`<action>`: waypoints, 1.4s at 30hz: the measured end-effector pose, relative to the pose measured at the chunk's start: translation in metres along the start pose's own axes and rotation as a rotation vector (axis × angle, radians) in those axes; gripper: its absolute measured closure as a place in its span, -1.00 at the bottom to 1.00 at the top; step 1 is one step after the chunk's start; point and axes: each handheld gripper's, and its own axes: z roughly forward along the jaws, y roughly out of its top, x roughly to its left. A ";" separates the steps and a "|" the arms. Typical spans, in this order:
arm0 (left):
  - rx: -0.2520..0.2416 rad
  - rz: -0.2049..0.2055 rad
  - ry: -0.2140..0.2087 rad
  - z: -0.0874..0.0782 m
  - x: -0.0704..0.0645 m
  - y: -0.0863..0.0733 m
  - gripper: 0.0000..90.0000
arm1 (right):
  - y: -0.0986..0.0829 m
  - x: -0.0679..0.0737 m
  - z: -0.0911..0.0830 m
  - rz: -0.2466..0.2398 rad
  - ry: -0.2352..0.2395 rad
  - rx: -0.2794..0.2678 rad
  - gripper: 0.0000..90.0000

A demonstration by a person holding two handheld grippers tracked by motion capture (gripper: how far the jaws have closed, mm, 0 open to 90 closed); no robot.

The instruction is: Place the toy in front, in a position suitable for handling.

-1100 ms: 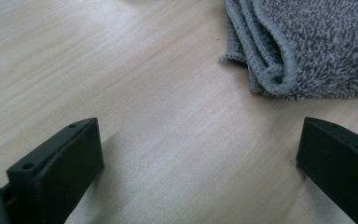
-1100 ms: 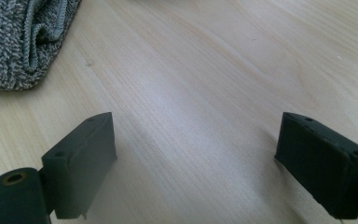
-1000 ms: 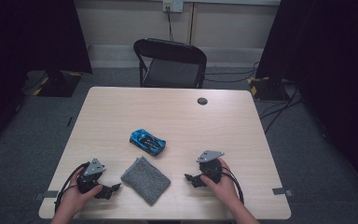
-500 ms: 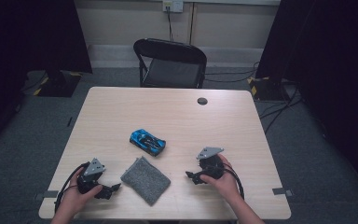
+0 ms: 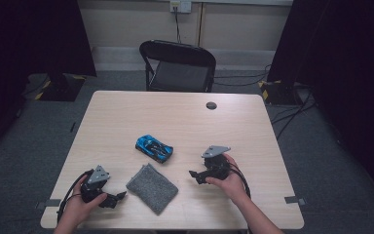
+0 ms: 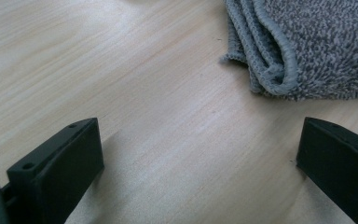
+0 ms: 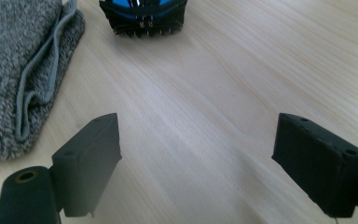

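Here the folded grey cloth point(image 5: 152, 188) lies near the front edge of the table point(image 5: 253, 122), between the two grippers, with the blue toy car point(image 5: 154, 147) just behind it. The left gripper point(image 5: 115, 200), jaws wide apart and empty, sits just left of the cloth, its folded corner ahead of the jaws. The right gripper point(image 5: 195, 176), also spread open, stands right of the cloth and faces the car's end; it looks the likelier to take the car.
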 end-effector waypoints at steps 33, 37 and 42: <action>0.000 -0.001 0.000 0.000 0.000 0.000 -1.00 | 0.056 -0.009 0.032 0.015 0.063 0.015 -0.67; 0.000 0.000 0.000 0.000 0.000 0.000 -1.00 | 0.062 -0.006 0.037 0.007 0.084 0.012 -0.68; 0.000 0.000 -0.001 0.000 0.000 0.000 -1.00 | 0.075 0.001 0.045 -0.006 0.099 0.000 -0.67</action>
